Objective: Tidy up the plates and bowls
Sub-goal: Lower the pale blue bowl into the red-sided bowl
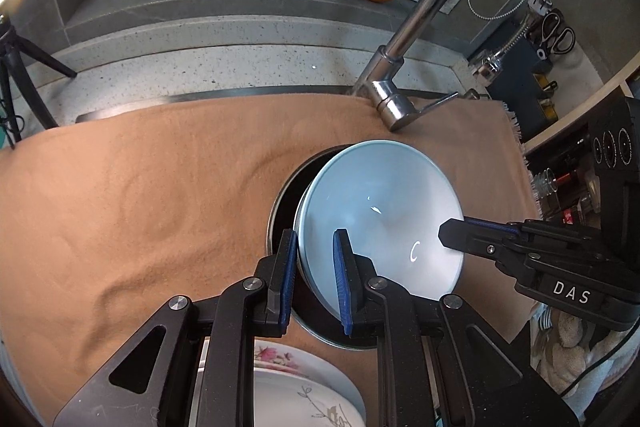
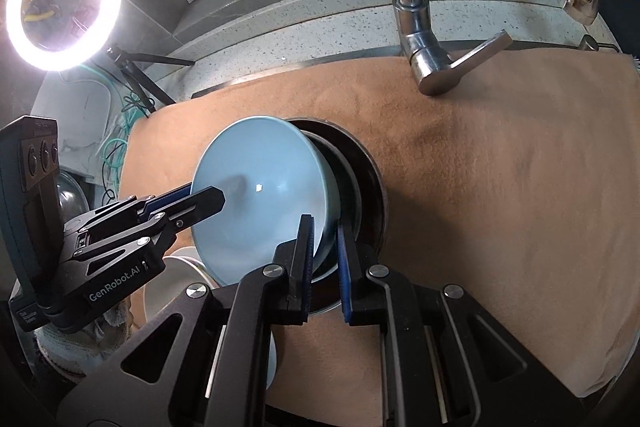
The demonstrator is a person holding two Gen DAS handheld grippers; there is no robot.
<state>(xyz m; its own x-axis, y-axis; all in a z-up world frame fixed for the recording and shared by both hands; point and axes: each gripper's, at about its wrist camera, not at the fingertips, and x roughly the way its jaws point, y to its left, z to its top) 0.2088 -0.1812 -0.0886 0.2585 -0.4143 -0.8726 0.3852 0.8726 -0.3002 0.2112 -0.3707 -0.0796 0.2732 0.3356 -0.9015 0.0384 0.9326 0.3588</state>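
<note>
Blue-padded left tongs (image 1: 316, 259) straddle the near rim of the pale blue bowl (image 1: 384, 211), pinching it; right tongs (image 2: 324, 247) pinch the opposite rim. Bowl sits tilted in a dark metal bowl (image 2: 360, 179) just ahead. Judged glazed ceramic: rigid, slippery, breakable; rim grips suit.

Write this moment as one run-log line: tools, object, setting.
left tool: shut on blue bowl rim | right tool: shut on opposite rim | bowl tilted over dark metal pot | tan cloth underneath
</note>
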